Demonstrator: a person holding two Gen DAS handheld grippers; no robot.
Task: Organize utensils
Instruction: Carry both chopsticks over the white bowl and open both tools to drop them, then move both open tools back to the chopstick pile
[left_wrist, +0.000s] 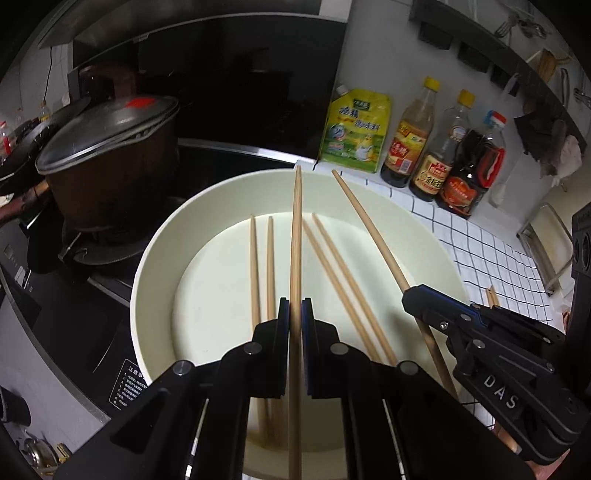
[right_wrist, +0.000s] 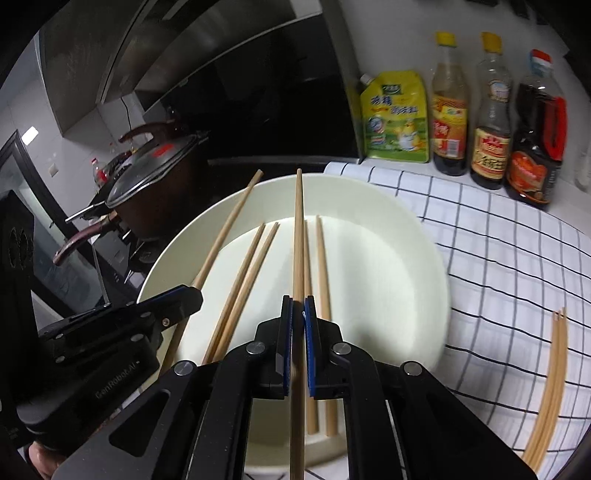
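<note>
A white bowl (left_wrist: 166, 236) sits on the checked cloth with several wooden chopsticks (left_wrist: 332, 273) lying in it. My left gripper (left_wrist: 294, 306) is shut on one chopstick (left_wrist: 296, 229) and holds it above the bowl. My right gripper (left_wrist: 413, 295) shows at the right, shut on another chopstick (left_wrist: 369, 225). In the right wrist view my right gripper (right_wrist: 298, 304) is shut on that chopstick (right_wrist: 298, 229) over the bowl (right_wrist: 406, 236). My left gripper (right_wrist: 192, 295) holds its chopstick (right_wrist: 229, 225) at the left.
A lidded brown pot (left_wrist: 107, 158) stands on the stove to the left. A yellow pouch (left_wrist: 354, 129) and three sauce bottles (left_wrist: 439, 147) line the back wall. More chopsticks (right_wrist: 550, 391) lie on the checked cloth (right_wrist: 517, 258) to the right.
</note>
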